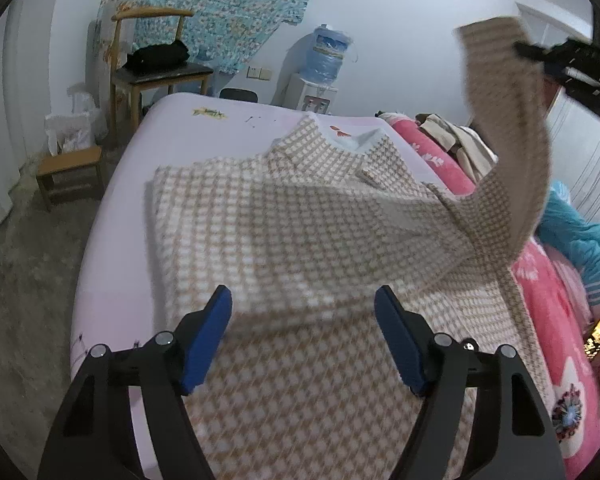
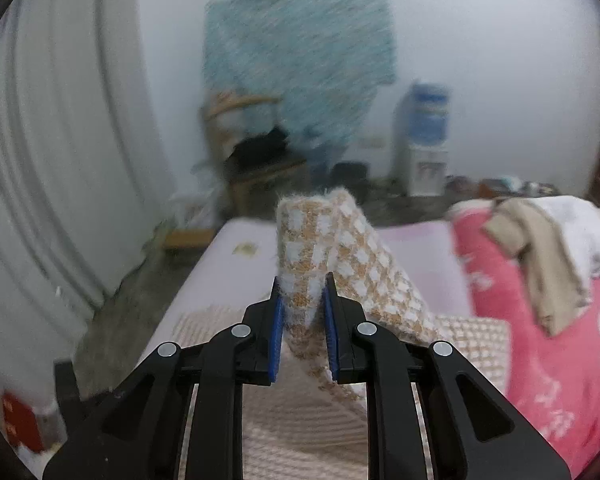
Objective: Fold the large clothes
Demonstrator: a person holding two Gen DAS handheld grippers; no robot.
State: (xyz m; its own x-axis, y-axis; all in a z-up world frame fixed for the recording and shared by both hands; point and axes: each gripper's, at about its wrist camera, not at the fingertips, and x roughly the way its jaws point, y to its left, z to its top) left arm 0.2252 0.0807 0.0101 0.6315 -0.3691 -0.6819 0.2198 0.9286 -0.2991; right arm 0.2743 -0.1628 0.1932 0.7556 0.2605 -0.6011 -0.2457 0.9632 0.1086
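A beige-and-white checked sweater (image 1: 284,216) lies spread on the pale pink bed (image 1: 188,128), its collar toward the far end. One sleeve (image 1: 504,128) is lifted high at the right, held by my right gripper (image 1: 540,56) at the top right edge. In the right wrist view that gripper (image 2: 303,292) is shut on the sleeve (image 2: 332,240), whose cuff stands up past the blue pads. My left gripper (image 1: 304,300) hovers over the sweater's near part, its blue pads (image 1: 208,336) apart with nothing between them.
A pink flowered quilt (image 1: 540,312) with loose clothes (image 1: 456,136) lies along the bed's right side. A person's blue sleeve (image 1: 580,240) shows at the right. Beyond the bed stand a wooden chair (image 1: 156,68), a low stool (image 1: 68,168) and a water dispenser (image 1: 320,72).
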